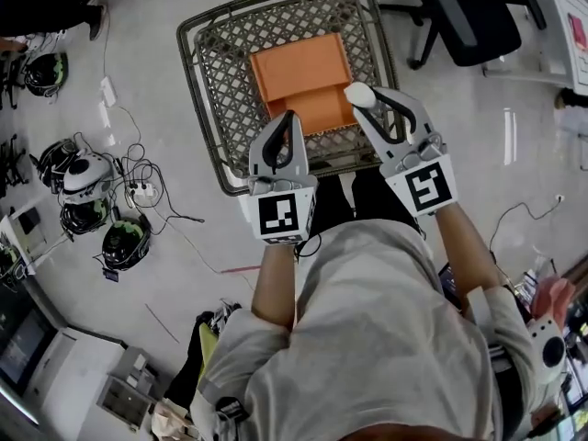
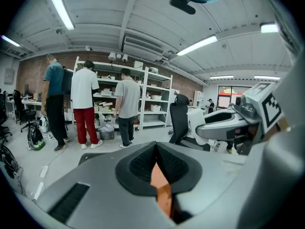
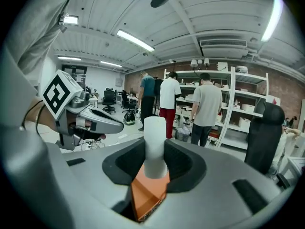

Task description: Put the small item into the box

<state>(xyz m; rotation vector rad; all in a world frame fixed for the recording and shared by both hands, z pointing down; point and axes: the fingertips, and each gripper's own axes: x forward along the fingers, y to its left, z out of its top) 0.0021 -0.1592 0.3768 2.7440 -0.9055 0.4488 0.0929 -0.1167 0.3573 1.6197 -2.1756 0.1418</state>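
Person: grey sleeves [image 1: 372,338] fill the bottom of the head view, both forearms reaching forward, one tong in each hand.
Marker cubes: the left one [image 1: 280,214] and the right one [image 1: 427,188] sit at the back of each tong, just ahead of the hands.
Left gripper [image 1: 292,118]: jaws pinched together at the tips with nothing between them. Only a narrow slot is left lower down, and you can see orange through it. It hangs over the near edge of the basket, touching nothing as far as I can see.
Right gripper [image 1: 367,99]: partly open but clamped on the small item, both pads pressing its sides.
Small item [image 3: 155,142]: white, roundish cylinder, standing upright between the right pads with its top poking past the tips. From the head view it sits over the near right corner of the box, so it's not in there yet.
Box [image 1: 303,76]: orange, open-topped, shallow, lying flat inside the basket.
Basket [image 1: 220,72]: wire mesh with a dark rim, on the pale floor.
Floor stuff: helmets [image 1: 126,242] and cables off to the left, well apart from the basket; black office chair [image 1: 469,16] past the basket on the right.
Far back: three people [image 2: 85,104] standing at white shelving [image 2: 152,99].
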